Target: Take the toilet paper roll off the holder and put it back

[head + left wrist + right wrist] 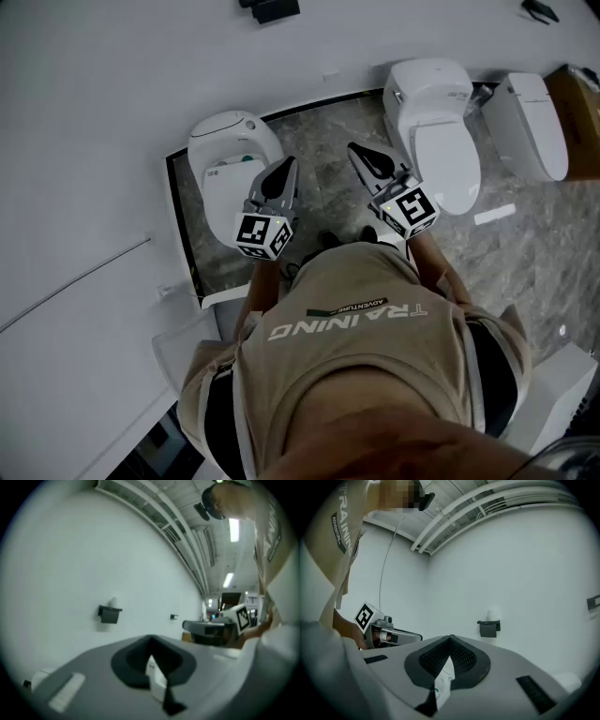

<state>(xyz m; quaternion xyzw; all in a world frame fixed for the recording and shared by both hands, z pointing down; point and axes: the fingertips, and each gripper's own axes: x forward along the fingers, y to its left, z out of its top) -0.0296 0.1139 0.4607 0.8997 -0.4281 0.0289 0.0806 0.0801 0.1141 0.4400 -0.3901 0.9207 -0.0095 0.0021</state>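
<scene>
**Head view.** A person stands facing a white wall (84, 112). The left claw (287, 167) and right claw (360, 153) are held level, side by side, above the toilets (433, 112) on the floor. The black holder (272, 9) hangs on the wall at the frame's upper edge, well apart from both claws. The roll cannot be made out here. The step in hand appears to be the approach. It would be done best by closing on the wall, spreading the jaws before arrival, and meeting the roll squarely.

**Left gripper view.** The left claw (151, 641) has its jaws together and grips nothing. The toilet paper roll (113, 602) shows white above the holder (109, 615), far ahead and left of the jaw tips.

**Right gripper view.** The right claw (450, 640) is likewise closed and empty. The roll (492, 614) and holder (489, 628) lie far ahead, right of its tips.
</scene>
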